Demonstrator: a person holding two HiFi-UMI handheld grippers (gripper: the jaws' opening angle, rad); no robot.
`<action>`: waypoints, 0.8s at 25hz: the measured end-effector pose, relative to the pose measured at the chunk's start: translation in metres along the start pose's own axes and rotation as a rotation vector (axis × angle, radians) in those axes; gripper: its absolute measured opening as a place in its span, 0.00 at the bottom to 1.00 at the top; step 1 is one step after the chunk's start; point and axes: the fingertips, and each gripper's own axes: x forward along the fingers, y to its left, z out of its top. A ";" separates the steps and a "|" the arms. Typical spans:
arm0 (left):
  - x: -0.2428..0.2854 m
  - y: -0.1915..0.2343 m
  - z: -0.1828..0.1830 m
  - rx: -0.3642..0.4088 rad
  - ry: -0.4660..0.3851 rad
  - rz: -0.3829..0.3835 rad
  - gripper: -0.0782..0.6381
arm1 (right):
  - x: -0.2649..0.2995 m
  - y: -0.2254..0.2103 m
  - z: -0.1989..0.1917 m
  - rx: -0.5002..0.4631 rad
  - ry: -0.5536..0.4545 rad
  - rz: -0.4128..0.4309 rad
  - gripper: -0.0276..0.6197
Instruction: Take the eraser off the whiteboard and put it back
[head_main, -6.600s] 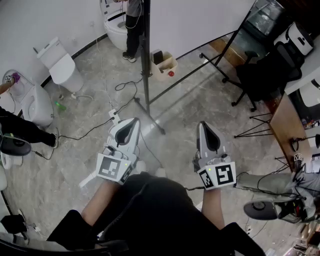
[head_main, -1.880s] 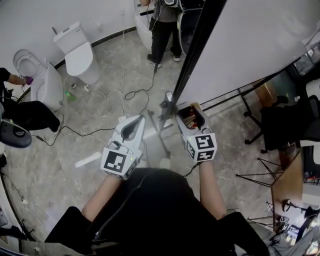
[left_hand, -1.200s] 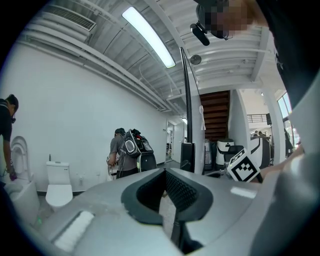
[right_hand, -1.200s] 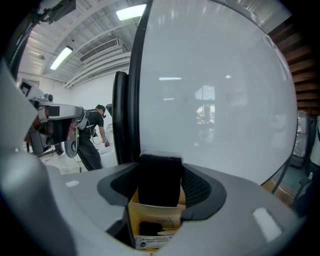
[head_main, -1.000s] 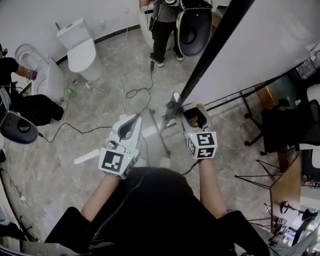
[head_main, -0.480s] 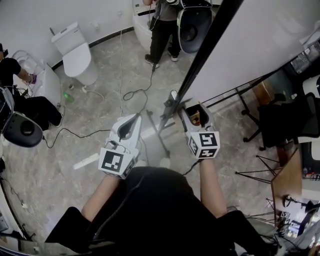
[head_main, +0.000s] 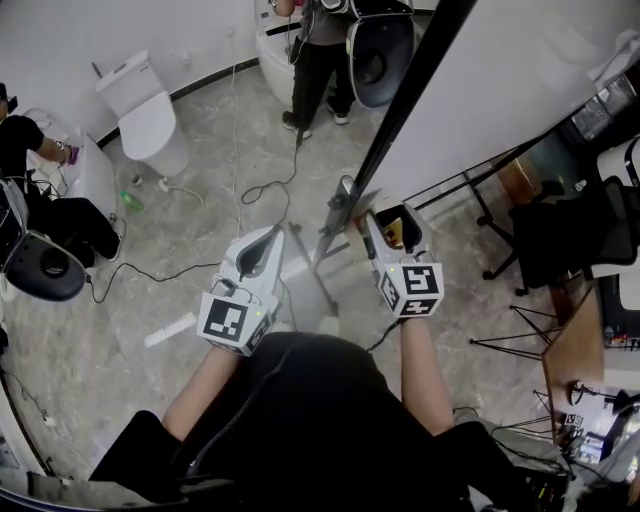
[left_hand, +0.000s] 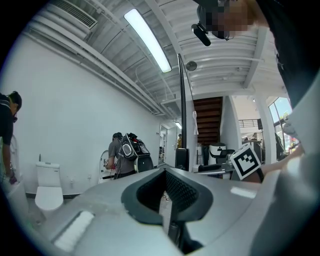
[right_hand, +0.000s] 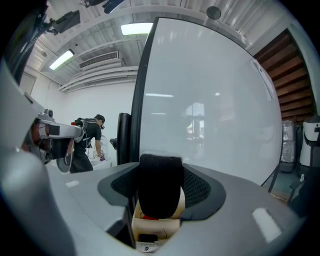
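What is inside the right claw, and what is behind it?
The eraser, black felt over a beige body, is gripped in the right claw. Behind it stands the whiteboard. The eraser's far end, and any contact with the board, are hidden.

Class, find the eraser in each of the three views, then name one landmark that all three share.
Head view: the eraser is right of centre, between the right gripper's jaws, beside the whiteboard.
Left gripper view: not in it.
Right gripper view: low centre, gripped between the jaws, black felt above a pale body.
Shared landmark: the whiteboard's black frame.
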 end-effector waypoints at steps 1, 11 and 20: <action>0.000 0.000 0.000 -0.001 -0.007 -0.004 0.12 | -0.001 -0.001 0.001 -0.001 -0.004 -0.005 0.45; -0.001 -0.001 0.002 0.008 -0.022 -0.050 0.12 | -0.012 0.001 0.021 -0.018 -0.043 -0.033 0.45; 0.012 -0.018 0.004 0.018 -0.005 -0.118 0.12 | -0.047 -0.002 0.038 0.009 -0.100 -0.079 0.45</action>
